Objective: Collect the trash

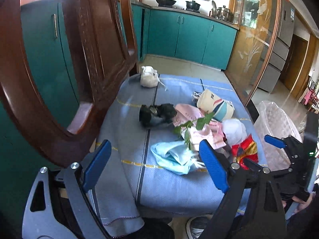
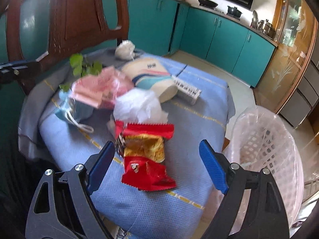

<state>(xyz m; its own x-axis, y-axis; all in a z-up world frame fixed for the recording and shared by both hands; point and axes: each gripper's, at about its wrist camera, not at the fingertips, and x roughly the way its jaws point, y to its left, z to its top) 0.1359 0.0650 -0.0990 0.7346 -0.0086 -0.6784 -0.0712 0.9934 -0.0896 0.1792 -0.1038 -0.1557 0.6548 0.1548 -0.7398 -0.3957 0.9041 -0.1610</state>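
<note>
Your right gripper (image 2: 157,165) hangs wide open over the red snack wrapper (image 2: 147,159), gripping nothing; your left gripper (image 1: 155,165) is equally wide and empty. You're at the pick: lower, pinch, then swing to the lined basket (image 2: 265,145) beside the chair.

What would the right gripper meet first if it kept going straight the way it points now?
Most likely the red and gold snack wrapper, which lies on the blue cloth straight ahead between the open fingers of the right gripper. Depth is uncertain in this fisheye view.
</note>
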